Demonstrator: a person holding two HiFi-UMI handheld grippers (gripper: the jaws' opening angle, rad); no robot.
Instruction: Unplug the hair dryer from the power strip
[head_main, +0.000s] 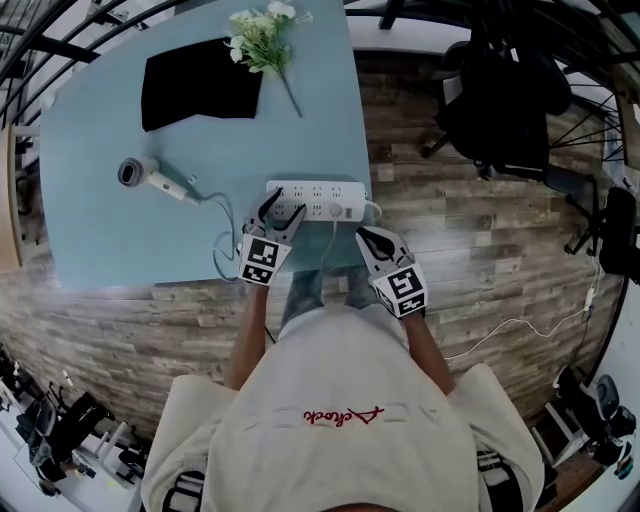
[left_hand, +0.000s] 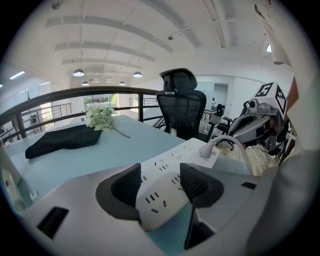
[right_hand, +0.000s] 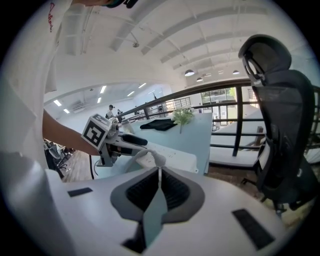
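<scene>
Jaws of left gripper (left_hand: 160, 172) stand wide astride end of power strip (head_main: 316, 199), perhaps not touching; right gripper (right_hand: 160, 170), at its four o'clock, shut, empty.

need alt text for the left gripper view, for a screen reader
The open left tool straddles the near end of a long white plastic power strip on a pale blue table. A white plug with a curved cord sits farther along the strip; a black cloth and white flowers lie beyond.
</scene>
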